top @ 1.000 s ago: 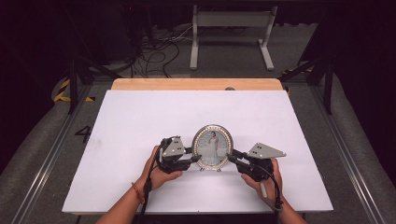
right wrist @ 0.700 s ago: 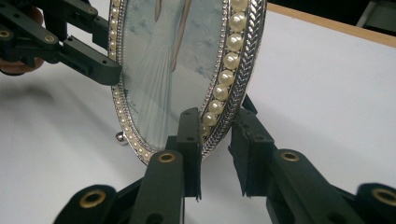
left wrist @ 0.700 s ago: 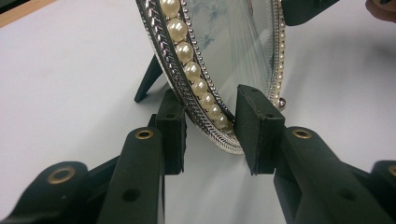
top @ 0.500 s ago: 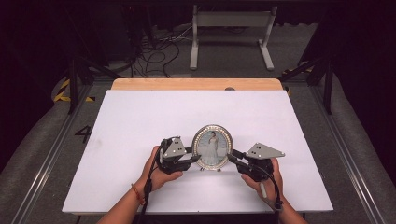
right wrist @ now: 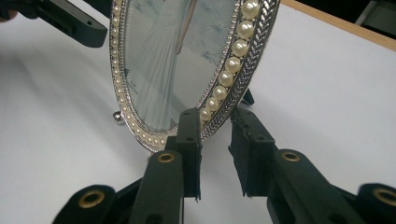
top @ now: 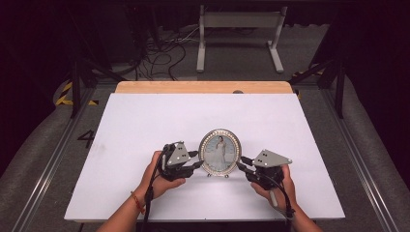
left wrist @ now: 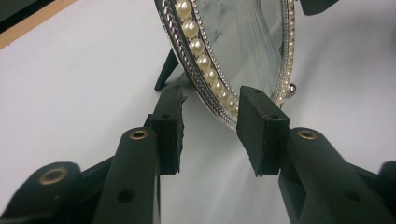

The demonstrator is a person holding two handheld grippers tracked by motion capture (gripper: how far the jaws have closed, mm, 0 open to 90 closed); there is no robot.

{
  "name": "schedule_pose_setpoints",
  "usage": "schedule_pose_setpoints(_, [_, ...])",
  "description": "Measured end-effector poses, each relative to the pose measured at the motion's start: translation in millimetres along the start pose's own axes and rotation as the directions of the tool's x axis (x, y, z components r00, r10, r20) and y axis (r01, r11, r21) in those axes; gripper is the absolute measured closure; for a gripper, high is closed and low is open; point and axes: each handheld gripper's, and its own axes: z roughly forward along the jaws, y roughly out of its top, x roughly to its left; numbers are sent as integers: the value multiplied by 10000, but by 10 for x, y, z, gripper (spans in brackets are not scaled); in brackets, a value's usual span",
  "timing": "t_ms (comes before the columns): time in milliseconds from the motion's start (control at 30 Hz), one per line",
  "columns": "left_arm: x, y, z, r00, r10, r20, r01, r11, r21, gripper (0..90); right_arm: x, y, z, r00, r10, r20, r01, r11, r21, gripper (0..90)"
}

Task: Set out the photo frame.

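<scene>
— While standing upright on tabletop (top: 145, 121), where sits oval picture frame (top: 220, 152)?
— Between both: left gripper (left wrist: 210, 128) just opening, rim between jaws untouched; right gripper (right wrist: 215, 140) narrowly parted astride rim, grip unclear.

In the left gripper view the oval picture frame (left wrist: 233, 51) is cut off by the top edge, and its rear stand (left wrist: 167, 70) is partly hidden behind the rim. In the right gripper view the frame's top is cut off too, and its near rim runs down between the jaws of the right hand-held gripper (right wrist: 215, 140); whether the pads press on it cannot be told. From above, the portrait is too small to make out, and the person's forearms are cut by the bottom edge.
</scene>
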Motion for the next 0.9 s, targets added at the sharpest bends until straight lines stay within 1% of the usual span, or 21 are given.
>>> schedule_pose_setpoints(33, [3,-7,-15,9999,35,-97,-35,10000,32,603,2,3,-6,9999,-106,49,106,9999,21,732])
schedule_pose_setpoints(67, [5,-13,-29,9999,32,-101,-31,10000,56,603,1,7,-17,9998,-166,67,166,9999,16,732])
schedule_pose_setpoints(133, [11,-26,-63,9996,89,-286,-86,9999,84,596,-9,7,-41,9999,-148,86,148,9999,-55,725])
schedule_pose_setpoints(233, [19,-52,-110,9995,117,-290,-113,9998,140,579,-32,-7,-70,10000,-61,53,62,9999,-134,705])
schedule_pose_setpoints(300, [12,-69,-138,9987,270,-431,-258,9992,293,575,-48,-18,-90,10000,-62,69,63,9998,-164,705])
schedule_pose_setpoints(333, [10,-80,-152,9987,287,-422,-273,9991,330,568,-56,-25,-100,10000,-42,75,44,9998,-191,698])
schedule_pose_setpoints(367, [10,-80,-152,9987,287,-422,-273,9991,330,558,-64,-33,-109,9999,-64,81,66,9998,-208,692])
schedule_pose_setpoints(400, [-1,-103,-180,9985,375,-404,-357,9983,452,555,-73,-44,-119,10000,-52,45,53,9998,-184,687])
schedule_pose_setpoints(467, [-8,-119,-199,9980,456,-429,-433,9977,517,541,-81,-61,-133,9999,-90,73,91,9998,-155,667])
schedule_pose_setpoints(600, [-8,-161,-239,9974,486,-528,-455,9972,588,516,-95,-88,-168,9997,-179,151,181,9998,-124,644])
schedule_pose_setpoints(633, [-4,-172,-251,9975,439,-546,-405,9973,606,502,-102,-94,-180,9996,-187,191,190,9997,-124,639])
schedule_pose_setpoints(700, [9,-194,-274,9969,312,-720,-269,9979,597,427,-119,-106,-202,9997,-126,192,129,9998,-148,612])
schedule_pose_setpoints(767, [23,-221,-294,9966,141,-816,-98,9986,528,378,-133,-123,-221,9998,-89,150,92,9998,-176,588])
schedule_pose_setpoints(800, [23,-221,-294,9966,141,-816,-98,9986,528,356,-142,-134,-227,9998,-86,160,88,9998,-172,577])
schedule_pose_setpoints(833, [39,-253,-319,9960,175,-881,-119,9979,643,337,-150,-149,-231,9998,-97,178,99,9999,-112,564])
schedule_pose_setpoints(900, [40,-266,-324,9958,132,-903,-76,9981,612,305,-153,-161,-235,9996,-136,232,138,9999,-65,552])
